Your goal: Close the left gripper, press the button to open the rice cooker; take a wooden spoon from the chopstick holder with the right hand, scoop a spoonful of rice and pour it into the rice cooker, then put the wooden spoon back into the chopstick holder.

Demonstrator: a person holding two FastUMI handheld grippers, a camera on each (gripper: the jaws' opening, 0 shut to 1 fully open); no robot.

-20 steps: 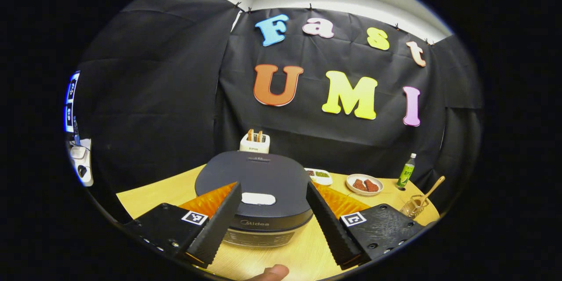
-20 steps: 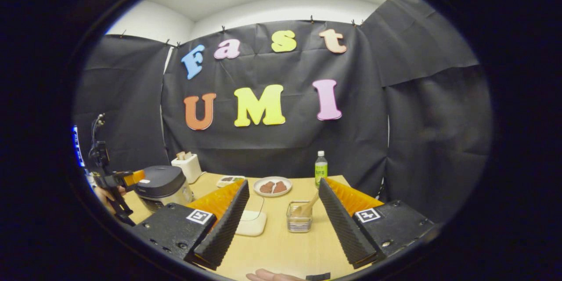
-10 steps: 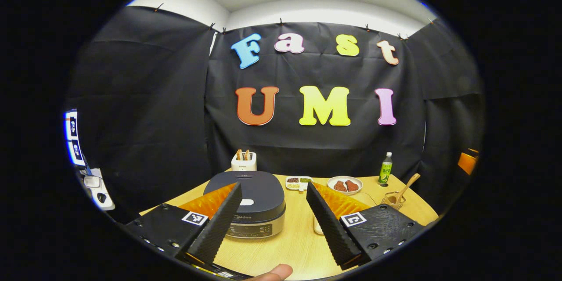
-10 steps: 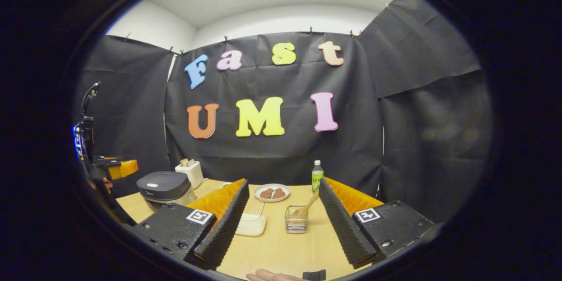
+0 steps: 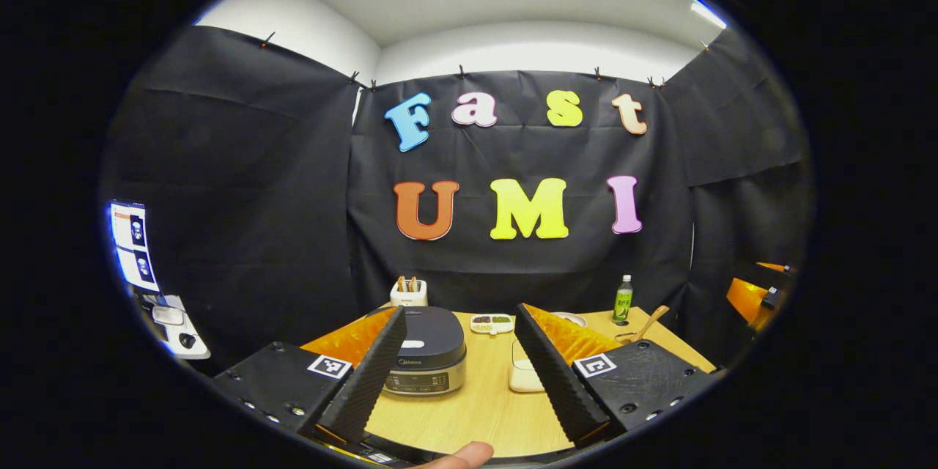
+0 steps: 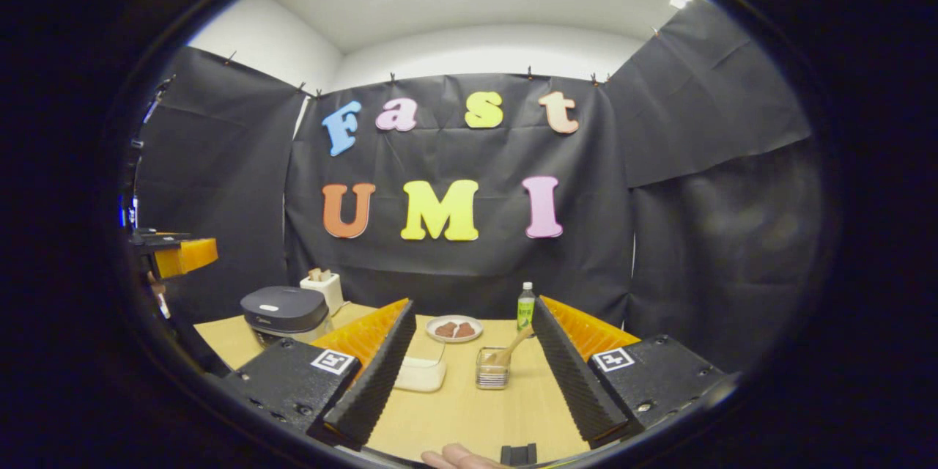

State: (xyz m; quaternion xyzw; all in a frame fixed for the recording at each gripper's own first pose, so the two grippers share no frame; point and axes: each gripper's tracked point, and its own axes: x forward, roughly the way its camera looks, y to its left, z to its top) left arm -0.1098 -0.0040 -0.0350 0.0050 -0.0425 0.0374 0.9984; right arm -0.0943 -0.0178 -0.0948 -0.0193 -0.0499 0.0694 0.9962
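Black-draped booth, wooden table, both tools drawn back and nothing begun.

From left to right in the left gripper view: the rice cooker sits lid down, its white button unpressed, and it looks far smaller than a second ago, so the left gripper has pulled away, fingers spread wide with nothing between them. It must close and return before any press. In the right gripper view come the rice tub, then the chopstick holder with the wooden spoon leaning inside. The right gripper hovers well short, jaws apart, empty.
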